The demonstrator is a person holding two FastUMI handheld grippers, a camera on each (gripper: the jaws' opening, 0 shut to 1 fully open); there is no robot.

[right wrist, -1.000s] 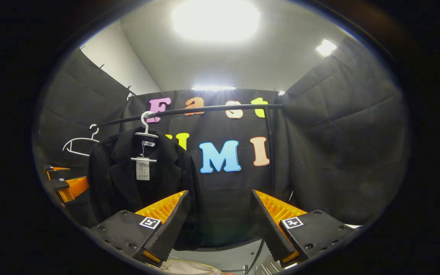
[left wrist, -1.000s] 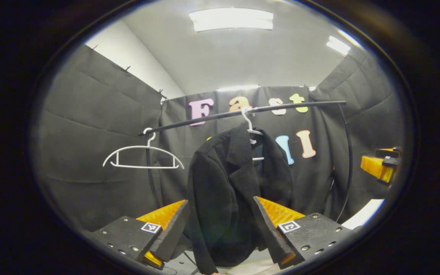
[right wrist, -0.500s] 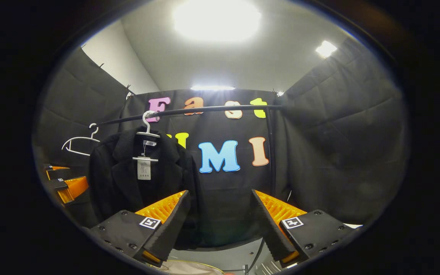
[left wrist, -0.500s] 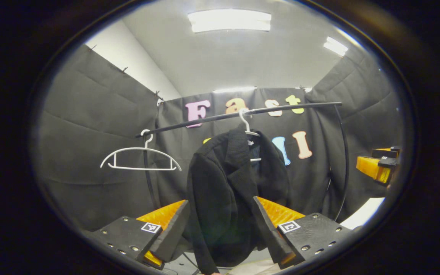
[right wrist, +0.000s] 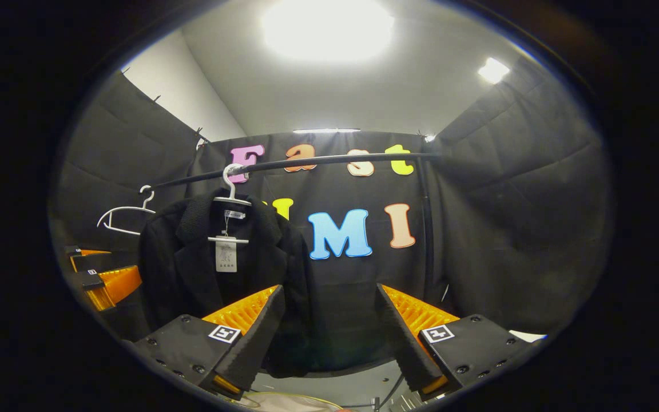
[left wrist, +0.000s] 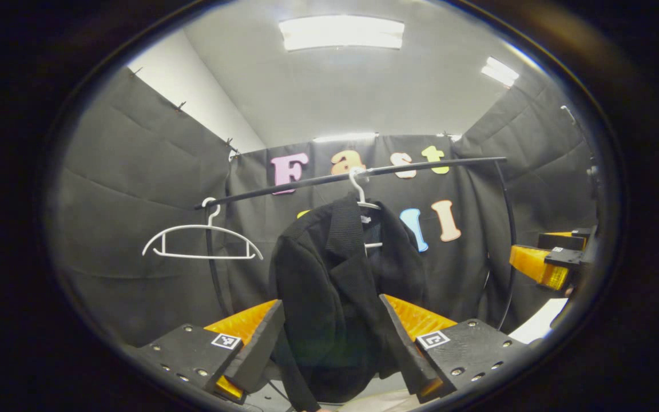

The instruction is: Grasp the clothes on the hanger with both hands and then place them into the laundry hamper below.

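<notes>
The black woven jacket (left wrist: 335, 297) hangs lengthwise from its white plastic hanger (left wrist: 359, 194), dead ahead of the released left claw (left wrist: 329, 343) (nearer), left of the released right claw (right wrist: 329, 340).

Left gripper (left wrist: 329, 343): screwed finger mounts, square tag markers

You see a black jacket (left wrist: 329, 292) with a ribbed-textured collar, hung on a white hanger (left wrist: 361, 197). You see a white tag (right wrist: 226, 254) with dark print at its neck opening. A second hanger (left wrist: 201, 243) is plain white. The rail (left wrist: 364, 173) carrying both is black. The ceiling (left wrist: 364, 86) is pale grey with white light panels (left wrist: 341, 31).
</notes>
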